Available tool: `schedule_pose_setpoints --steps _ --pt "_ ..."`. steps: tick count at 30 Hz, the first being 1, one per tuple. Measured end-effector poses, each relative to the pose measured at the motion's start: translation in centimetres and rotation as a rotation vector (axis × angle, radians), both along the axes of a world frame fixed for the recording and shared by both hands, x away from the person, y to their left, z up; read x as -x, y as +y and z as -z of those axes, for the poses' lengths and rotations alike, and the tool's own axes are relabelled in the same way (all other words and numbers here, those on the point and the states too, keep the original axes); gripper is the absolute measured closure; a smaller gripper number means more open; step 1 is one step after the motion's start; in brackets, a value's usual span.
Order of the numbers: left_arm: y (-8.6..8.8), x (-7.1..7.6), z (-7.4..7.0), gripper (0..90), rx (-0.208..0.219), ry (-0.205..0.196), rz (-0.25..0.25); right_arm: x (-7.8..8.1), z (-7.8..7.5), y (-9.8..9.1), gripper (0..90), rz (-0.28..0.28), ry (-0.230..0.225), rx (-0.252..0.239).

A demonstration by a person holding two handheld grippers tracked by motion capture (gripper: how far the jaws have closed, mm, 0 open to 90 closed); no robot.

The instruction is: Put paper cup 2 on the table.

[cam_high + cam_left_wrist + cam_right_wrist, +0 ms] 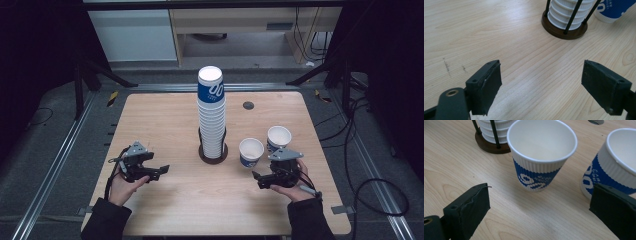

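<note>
Both grippers I hold low over the table (165, 125), left gripper (159, 171) and right gripper (256, 178), jaws spread, gripping nothing. Just ahead of the right stands the near cup (541, 157), another cup (616, 160) beside it. Beyond, the cup stack (211, 112) fills its holder (213, 155). Probably I'm about to grasp; I'd close on the near cup's wall gently.

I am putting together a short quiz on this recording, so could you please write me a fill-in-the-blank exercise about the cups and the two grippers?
1. Beside the tall cup stack, ____ single cups stand upright on the table.
2. The stack sits in a holder with a round ____ base.
3. The jaws of both the left gripper and the right gripper are ____.
4. The nearer loose cup is white with a ____ band.

Missing words: two; wooden; open; blue
</note>
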State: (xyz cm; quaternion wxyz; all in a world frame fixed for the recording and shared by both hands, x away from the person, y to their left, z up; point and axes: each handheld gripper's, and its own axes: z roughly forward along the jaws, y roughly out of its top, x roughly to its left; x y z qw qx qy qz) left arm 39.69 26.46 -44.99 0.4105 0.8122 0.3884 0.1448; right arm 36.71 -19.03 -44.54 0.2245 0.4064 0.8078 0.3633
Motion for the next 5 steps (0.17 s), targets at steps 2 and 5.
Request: schedule_pose_setpoints --steps 2,5 --pt "0.11 -0.08 0.11 15.0 -0.002 0.004 -0.007 0.14 0.05 -0.36 2.8 0.006 0.005 -0.008" --pt "0.33 -0.23 0.34 14.3 -0.008 0.009 -0.017 0.28 0.16 -1.05 2.9 0.019 0.009 -0.012"
